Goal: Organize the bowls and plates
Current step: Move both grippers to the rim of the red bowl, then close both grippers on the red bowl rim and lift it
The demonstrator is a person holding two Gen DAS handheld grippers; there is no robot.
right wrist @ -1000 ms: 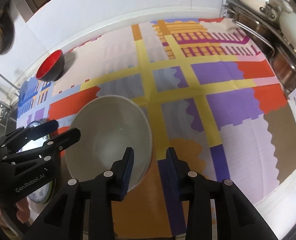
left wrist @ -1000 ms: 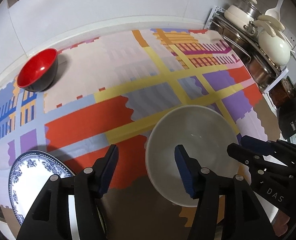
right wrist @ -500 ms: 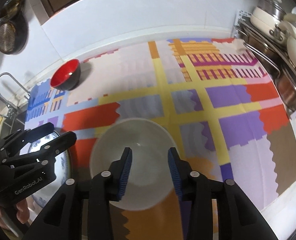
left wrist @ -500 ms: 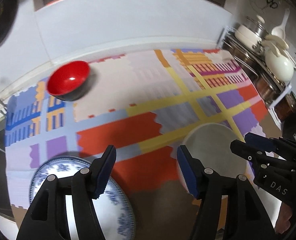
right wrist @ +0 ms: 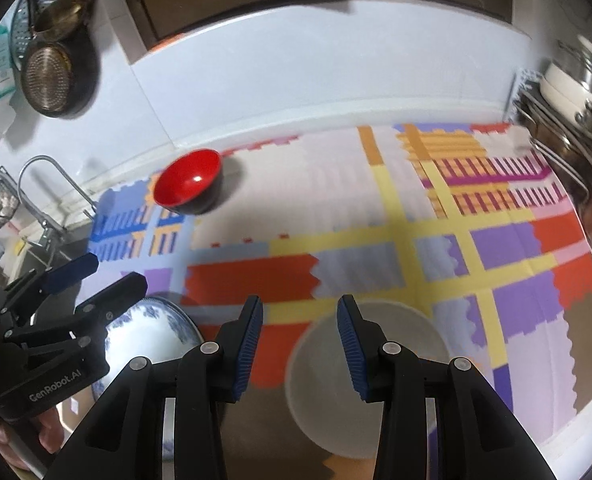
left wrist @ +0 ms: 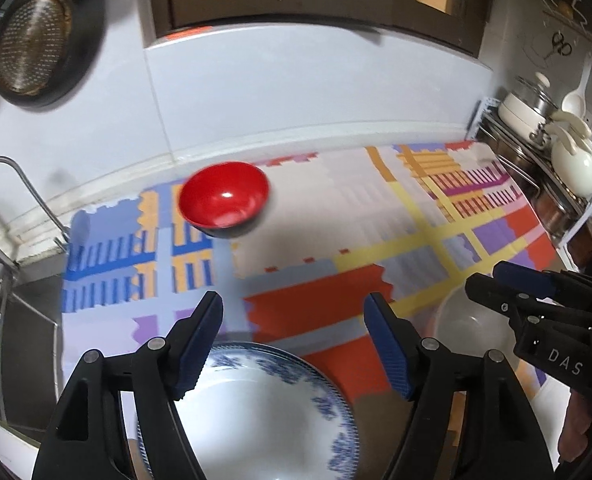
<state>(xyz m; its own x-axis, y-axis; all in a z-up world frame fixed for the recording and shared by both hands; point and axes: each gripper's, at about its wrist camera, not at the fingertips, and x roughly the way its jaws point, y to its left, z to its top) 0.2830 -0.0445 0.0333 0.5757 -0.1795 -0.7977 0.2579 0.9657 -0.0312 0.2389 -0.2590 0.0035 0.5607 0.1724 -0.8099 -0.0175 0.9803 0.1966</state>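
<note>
1. Dishes are spread over a patterned cloth [right wrist: 376, 216] on the counter: a white bowl [right wrist: 380, 376] near the front, a blue-patterned plate [left wrist: 264, 412] to its left, and a red bowl [left wrist: 224, 198] well apart from both, near the back wall.
2. The red bowl (black on the outside) is seen upright on the blue-and-orange part of the cloth.
3. The left gripper [left wrist: 294, 340] is held above the far edge of the plate; its jaws are opening, and nothing is caught between the blue pads, the plate lying below them untouched.
4. The right gripper [right wrist: 300, 346] is held over the left rim of the white bowl, its jaws parted with nothing pressed between them.
5. Each gripper is seen from the other's camera, side by side and apart.
6. A rack of pots [left wrist: 552, 148] is found at the right end of the counter, a tap [right wrist: 52, 184] at the left, and a round strainer [left wrist: 28, 44] is hung on the wall above it.
</note>
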